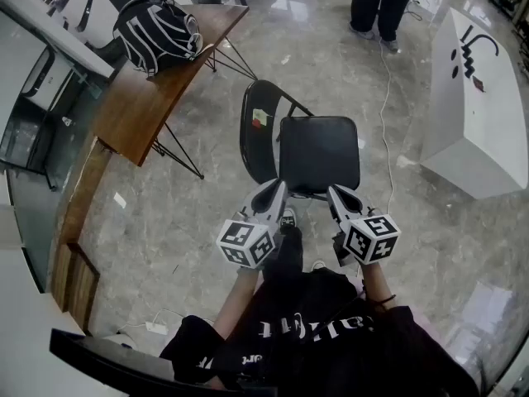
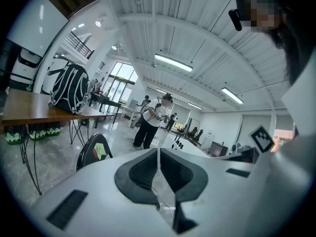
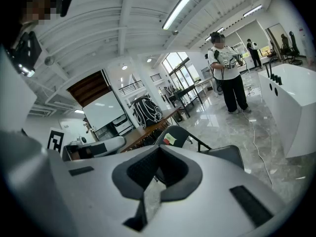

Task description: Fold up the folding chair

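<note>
A black folding chair (image 1: 318,151) stands unfolded on the marble floor in front of me, with its backrest (image 1: 258,126) to the left bearing a small coloured sticker. My left gripper (image 1: 275,190) hovers just short of the seat's near left corner, jaws shut and empty. My right gripper (image 1: 334,195) hovers at the near right corner, also shut with nothing in it. The chair's backrest (image 2: 94,152) peeks over the left gripper (image 2: 158,152) in the left gripper view. The right gripper view shows backrest (image 3: 174,136) and seat (image 3: 227,157) beyond the right gripper (image 3: 159,151).
A wooden table (image 1: 153,85) with a black and white backpack (image 1: 157,33) stands at the left. At the right sits a white counter (image 1: 479,98). A person (image 1: 378,2) stands farther off, and a cable (image 1: 384,98) runs over the floor past the chair.
</note>
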Action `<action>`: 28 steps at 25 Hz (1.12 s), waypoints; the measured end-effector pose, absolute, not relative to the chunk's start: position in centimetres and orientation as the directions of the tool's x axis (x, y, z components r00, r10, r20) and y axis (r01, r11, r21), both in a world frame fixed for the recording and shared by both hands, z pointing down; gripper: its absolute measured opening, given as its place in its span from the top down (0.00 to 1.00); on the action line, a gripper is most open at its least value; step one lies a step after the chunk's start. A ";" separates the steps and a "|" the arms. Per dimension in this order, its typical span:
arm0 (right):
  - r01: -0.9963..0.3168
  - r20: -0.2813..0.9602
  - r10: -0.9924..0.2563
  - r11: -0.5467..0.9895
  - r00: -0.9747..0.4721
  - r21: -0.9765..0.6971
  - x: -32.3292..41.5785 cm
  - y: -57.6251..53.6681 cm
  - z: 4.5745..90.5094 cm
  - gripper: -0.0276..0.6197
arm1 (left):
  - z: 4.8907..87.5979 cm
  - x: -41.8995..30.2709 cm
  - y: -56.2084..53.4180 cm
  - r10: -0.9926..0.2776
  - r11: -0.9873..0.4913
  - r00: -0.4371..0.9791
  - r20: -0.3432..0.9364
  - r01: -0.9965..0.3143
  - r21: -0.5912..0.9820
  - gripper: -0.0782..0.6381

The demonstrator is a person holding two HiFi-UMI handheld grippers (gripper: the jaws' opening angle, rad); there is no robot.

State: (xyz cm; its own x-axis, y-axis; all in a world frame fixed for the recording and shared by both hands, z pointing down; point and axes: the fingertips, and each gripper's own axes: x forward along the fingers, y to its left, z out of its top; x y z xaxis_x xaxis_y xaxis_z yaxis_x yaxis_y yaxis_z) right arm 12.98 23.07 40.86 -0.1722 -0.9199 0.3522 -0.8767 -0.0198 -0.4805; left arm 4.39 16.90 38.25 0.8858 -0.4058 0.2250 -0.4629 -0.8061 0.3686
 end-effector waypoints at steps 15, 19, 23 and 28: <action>-0.871 0.434 -0.891 -0.107 -0.130 -0.480 14.0 7.4 43.6 0.94 | 45.1 1.5 -4.0 -0.425 -0.714 0.827 0.367 -0.556 0.426 0.71; -0.866 0.478 -0.870 -0.142 -0.122 -0.479 14.7 7.1 45.6 0.94 | 49.4 0.8 -7.9 -0.398 -0.680 0.792 0.463 -0.593 0.430 0.62; -0.862 0.531 -0.841 -0.190 -0.104 -0.470 16.8 8.0 49.2 0.94 | 54.3 1.4 -10.0 -0.299 -0.652 0.767 0.568 -0.599 0.465 0.61; -0.824 0.575 -0.809 -0.237 -0.126 -0.515 20.4 8.4 54.1 0.94 | 57.2 3.6 -11.2 -0.240 -0.656 0.735 0.635 -0.605 0.452 0.61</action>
